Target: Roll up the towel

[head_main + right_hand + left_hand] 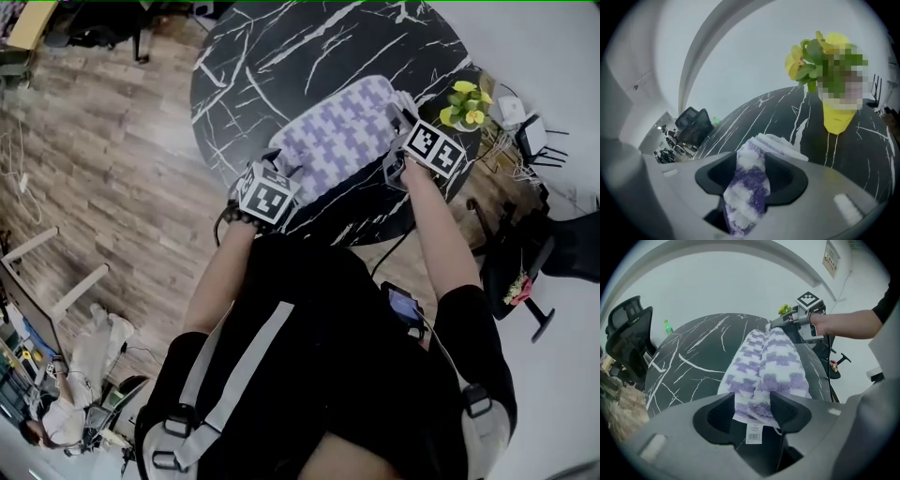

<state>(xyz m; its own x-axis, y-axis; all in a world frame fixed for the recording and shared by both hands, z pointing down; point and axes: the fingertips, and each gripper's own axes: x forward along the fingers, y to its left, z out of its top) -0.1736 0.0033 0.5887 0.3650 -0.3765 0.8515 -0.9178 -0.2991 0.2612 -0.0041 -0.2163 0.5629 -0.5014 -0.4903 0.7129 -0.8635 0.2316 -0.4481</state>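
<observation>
The left hand-held gripper (752, 409) and the right hand-held gripper (751, 174) each clamp a near corner of the towel (339, 136), which looks soft, light and likely to sag between them.

The towel (342, 136) lies on the desk (281, 56), stretched between the left tool (279, 161) and the right tool (401, 111), with a potted plant (466, 103) just right of the latter.

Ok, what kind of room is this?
Probably an office or lab space: a black office chair stands by the round marble table, the floor is wood-look, and cables lie along it.
</observation>
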